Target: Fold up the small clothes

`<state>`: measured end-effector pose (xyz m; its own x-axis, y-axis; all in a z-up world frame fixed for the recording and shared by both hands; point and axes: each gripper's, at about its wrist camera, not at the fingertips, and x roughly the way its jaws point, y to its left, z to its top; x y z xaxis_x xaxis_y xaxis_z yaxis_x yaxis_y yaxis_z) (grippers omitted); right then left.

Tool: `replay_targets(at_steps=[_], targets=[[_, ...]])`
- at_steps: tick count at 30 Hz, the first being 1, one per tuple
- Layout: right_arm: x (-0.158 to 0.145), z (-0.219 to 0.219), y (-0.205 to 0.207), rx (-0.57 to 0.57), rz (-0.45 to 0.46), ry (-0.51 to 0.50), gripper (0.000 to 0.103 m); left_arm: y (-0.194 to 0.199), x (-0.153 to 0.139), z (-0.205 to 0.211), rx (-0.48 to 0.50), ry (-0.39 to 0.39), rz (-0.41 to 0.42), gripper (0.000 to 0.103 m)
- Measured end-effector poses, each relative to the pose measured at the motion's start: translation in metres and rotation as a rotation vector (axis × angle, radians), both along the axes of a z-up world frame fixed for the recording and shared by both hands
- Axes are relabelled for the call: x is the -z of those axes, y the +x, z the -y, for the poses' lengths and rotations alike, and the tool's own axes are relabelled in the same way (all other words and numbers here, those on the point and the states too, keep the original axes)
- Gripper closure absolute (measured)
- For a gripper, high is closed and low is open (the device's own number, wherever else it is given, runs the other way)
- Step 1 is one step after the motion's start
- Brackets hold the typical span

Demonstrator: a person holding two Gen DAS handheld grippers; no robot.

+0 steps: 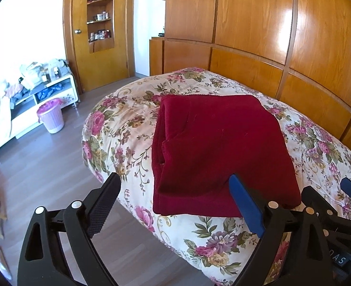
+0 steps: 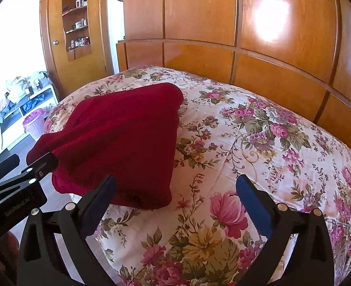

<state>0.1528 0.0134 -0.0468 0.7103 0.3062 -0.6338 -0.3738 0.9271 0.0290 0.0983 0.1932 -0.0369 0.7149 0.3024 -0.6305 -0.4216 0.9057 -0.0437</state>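
Nearest you, both grippers stand wide with nothing between their jaws. Your left gripper (image 1: 175, 201) hangs over the near edge of the bed (image 1: 223, 238), its blue-padded finger lying in front of the near hem of the garment while its black finger is out over the floor (image 1: 56, 166). Your right gripper (image 2: 175, 201) is just to the right of that, over bare floral bedspread, its left finger overlapping the garment's near right corner in the view; whether either finger touches the cloth I can't say.

The dark red garment (image 1: 223, 143) lies folded into a thick, roughly square packet on the bed, close to the near edge and toward the near left corner. Its left side shows stacked layers with a loose pocket between them; the top face is fairly smooth.

To my eye, you are at the release end of a fold: the packet is made and both tools are free of it. The next move calls for a choice: if it needs one more fold, bring both jaws to one edge, pinch all layers together, and carry them across without dragging the packet off the bed. Otherwise, tidy that gaping left side.

Beyond the garment runs more bedspread, then the wooden headboard panels (image 2: 270, 76); a pink bin (image 1: 50, 115) stands on the floor far left.
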Motion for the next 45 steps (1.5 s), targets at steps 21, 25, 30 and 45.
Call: replay_targets(at_steps=[21, 25, 30, 45], targets=[[-0.003, -0.007, -0.008, -0.004, 0.005, -0.008, 0.003, -0.008, -0.002, 0.000, -0.008, 0.003, 0.001, 0.005], [-0.004, -0.008, -0.009, -0.007, 0.008, -0.007, 0.003, -0.009, -0.003, 0.000, -0.011, 0.007, 0.003, 0.005], [-0.007, -0.010, -0.009, -0.013, 0.017, -0.003, 0.003, -0.011, -0.006, -0.001, -0.018, 0.010, 0.011, 0.005], [-0.009, -0.017, -0.013, -0.033, 0.030, -0.005, 0.003, -0.024, -0.016, -0.010, -0.042, 0.013, 0.040, 0.005]])
